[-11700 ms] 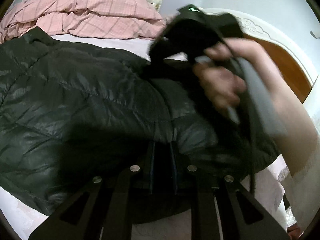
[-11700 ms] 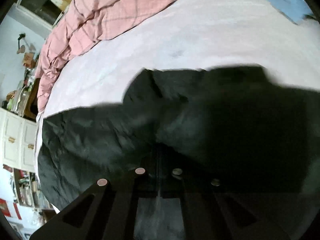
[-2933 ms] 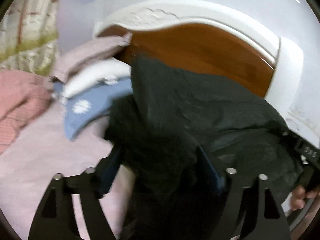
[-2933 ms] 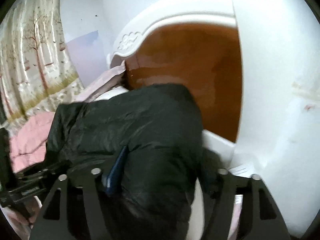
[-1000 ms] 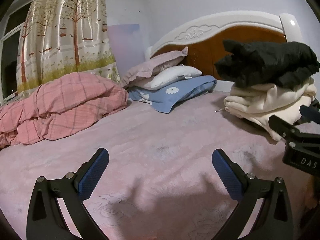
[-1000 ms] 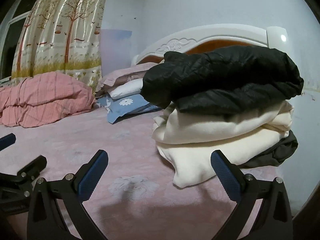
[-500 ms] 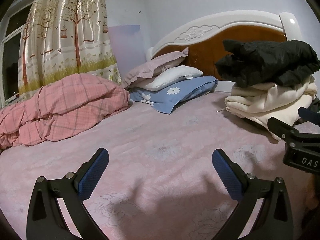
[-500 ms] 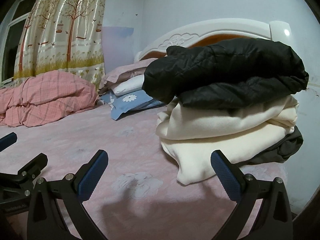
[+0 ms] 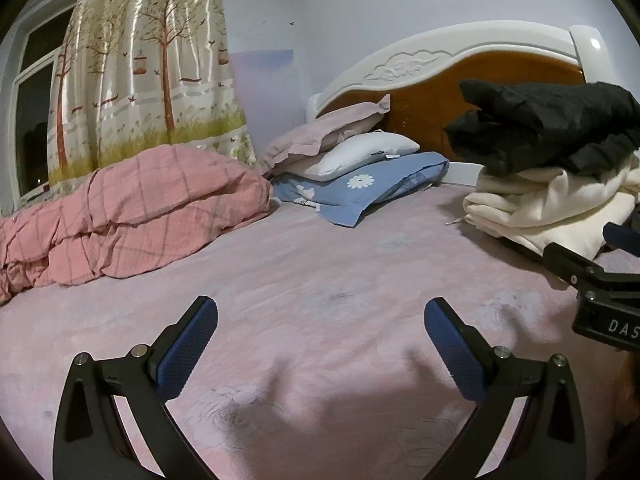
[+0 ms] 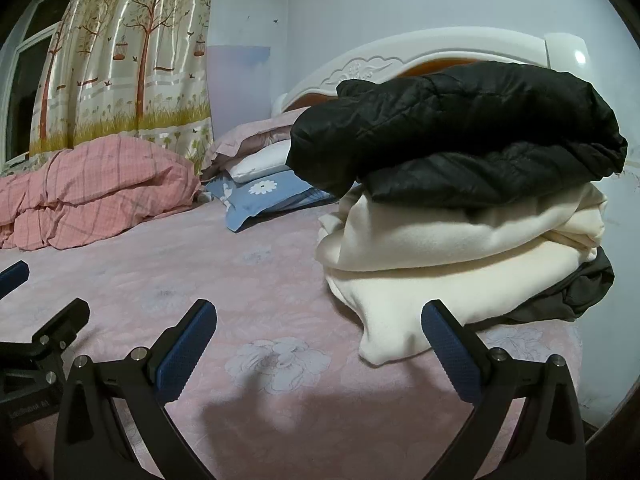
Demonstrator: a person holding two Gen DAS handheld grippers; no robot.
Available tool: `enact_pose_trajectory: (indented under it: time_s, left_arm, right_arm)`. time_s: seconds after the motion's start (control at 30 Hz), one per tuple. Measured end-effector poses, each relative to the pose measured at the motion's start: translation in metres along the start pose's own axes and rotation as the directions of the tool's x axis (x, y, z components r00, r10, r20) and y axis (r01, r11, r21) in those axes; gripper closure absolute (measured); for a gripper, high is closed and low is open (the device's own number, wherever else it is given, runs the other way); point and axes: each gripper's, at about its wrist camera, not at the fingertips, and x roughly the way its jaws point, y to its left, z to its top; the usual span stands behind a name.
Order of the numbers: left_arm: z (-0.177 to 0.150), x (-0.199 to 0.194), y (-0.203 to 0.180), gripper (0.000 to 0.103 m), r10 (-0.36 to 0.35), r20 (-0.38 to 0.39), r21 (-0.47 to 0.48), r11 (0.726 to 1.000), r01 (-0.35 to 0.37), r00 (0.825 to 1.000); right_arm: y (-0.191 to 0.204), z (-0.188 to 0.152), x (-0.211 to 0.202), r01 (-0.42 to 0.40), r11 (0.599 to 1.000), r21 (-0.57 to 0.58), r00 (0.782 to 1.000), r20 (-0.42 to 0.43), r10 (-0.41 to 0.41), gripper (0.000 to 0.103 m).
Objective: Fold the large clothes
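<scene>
Both grippers (image 9: pixel 320 322) (image 10: pixel 319 324) withdrew, apparently level, gaping.

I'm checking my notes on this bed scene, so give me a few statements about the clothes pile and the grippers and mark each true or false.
1. The black jacket lies on top of the cream garment. True.
2. The right gripper is shut on the black jacket. False: it is open and holds nothing.
3. The left gripper is open over the bare pink sheet. True.
4. The blue flowered pillow sits on top of the clothes pile. False: it lies on the sheet by the headboard, under the white pillow.
5. A dark grey garment shows beneath the cream garment. True.
</scene>
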Motion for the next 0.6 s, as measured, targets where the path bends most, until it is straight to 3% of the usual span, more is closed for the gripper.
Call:
enact_pose_trajectory:
  time_s: [0.6]
  left_arm:
    - [-0.0016,-0.0028,-0.0028,0.000,0.016,0.006,0.057,0.998,-0.016,1.000]
  right_arm:
    - [0.0027,-0.0009,-0.0007,0.003,1.000,-0.004,1.000,-0.009,-0.003,0.000]
